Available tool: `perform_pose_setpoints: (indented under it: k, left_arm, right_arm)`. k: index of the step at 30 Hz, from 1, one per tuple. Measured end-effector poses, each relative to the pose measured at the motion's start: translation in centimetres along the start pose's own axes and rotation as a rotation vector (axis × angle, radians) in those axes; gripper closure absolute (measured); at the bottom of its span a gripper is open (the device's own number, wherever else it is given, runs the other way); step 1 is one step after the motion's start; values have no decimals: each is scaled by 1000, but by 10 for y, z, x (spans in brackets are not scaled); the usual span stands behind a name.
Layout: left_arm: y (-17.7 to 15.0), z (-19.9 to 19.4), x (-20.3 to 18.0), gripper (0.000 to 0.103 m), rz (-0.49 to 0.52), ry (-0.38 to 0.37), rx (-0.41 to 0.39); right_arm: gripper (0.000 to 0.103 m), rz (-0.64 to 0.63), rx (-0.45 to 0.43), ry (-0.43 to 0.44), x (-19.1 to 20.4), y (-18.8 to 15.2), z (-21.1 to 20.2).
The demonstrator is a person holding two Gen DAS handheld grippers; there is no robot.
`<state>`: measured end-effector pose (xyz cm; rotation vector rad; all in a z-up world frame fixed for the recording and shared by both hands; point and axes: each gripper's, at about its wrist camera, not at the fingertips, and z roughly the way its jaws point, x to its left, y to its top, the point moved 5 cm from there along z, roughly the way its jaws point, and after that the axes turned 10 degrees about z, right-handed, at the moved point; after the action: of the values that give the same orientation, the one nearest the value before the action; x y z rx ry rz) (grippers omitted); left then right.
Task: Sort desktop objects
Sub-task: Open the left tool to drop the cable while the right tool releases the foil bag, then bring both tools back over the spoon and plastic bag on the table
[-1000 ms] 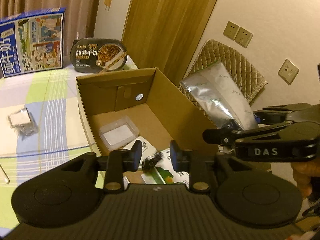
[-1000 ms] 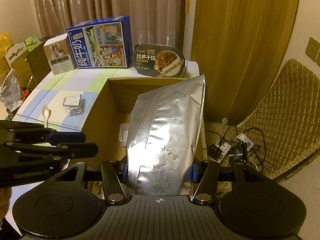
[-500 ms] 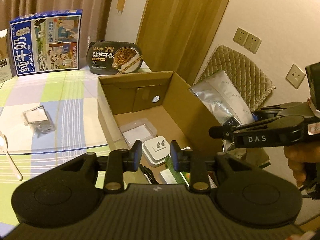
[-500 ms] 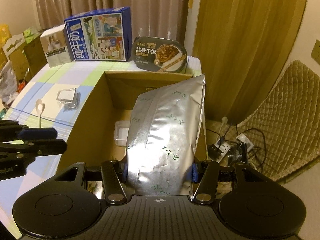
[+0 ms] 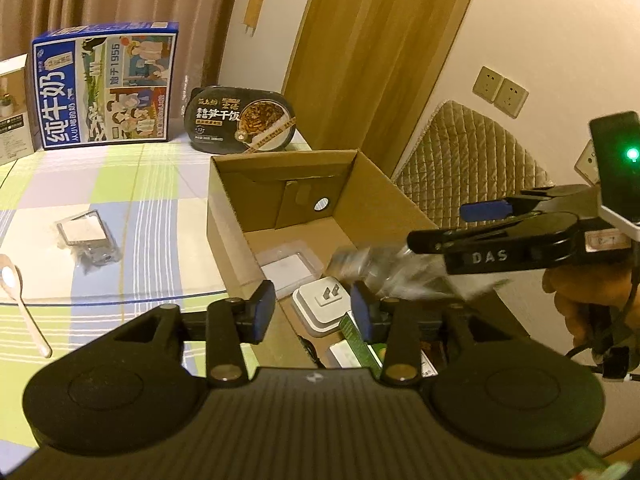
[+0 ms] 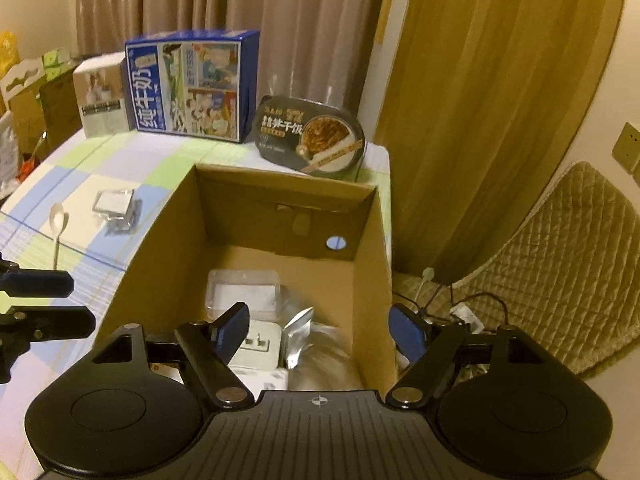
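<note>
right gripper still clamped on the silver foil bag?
No: in the right wrist view the right gripper stands wide open, and the silver foil bag lies blurred inside the cardboard box.

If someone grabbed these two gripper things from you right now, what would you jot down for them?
Right gripper: open, empty, above the cardboard box. The silver pouch lies blurred inside the box, under that gripper.
Left gripper: open, empty, at the box's near end.
Already in the box: clear plastic case, white plug adapter, some green packaging.
Left on the table: small packet and white spoon. The blue milk carton and black meal tray stand at the back; whether they get sorted is unclear.
Next, probably the packet, which lies on the left gripper's side.
</note>
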<state>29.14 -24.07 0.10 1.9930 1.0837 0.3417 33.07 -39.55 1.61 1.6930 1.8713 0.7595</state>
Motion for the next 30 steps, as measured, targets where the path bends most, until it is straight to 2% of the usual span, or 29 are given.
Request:
perform_pose_setpoints:
  k: [7, 11, 14, 23, 27, 30]
  left_arm:
    - [-8, -6, 3, 54, -16, 11, 0]
    - [-12, -13, 1, 43, -20, 15, 0]
    - [-15, -18, -1, 42, -12, 26, 5]
    - [-27, -47, -6, 12, -4, 54, 9]
    - [-34, -62, -5, 3, -10, 77, 16]
    - [-41, -74, -5, 2, -2, 96, 12]
  right_arm:
    - [23, 42, -9, 14, 0, -16, -19]
    - [18, 59, -10, 22, 1, -26, -32]
    - [14, 72, -21, 28, 4, -31, -45]
    - [2, 124, -57, 58, 19, -51, -87]
    - [2, 135, -66, 76, 30, -60, -103]
    - [2, 128, -78, 84, 39, -64, -114]
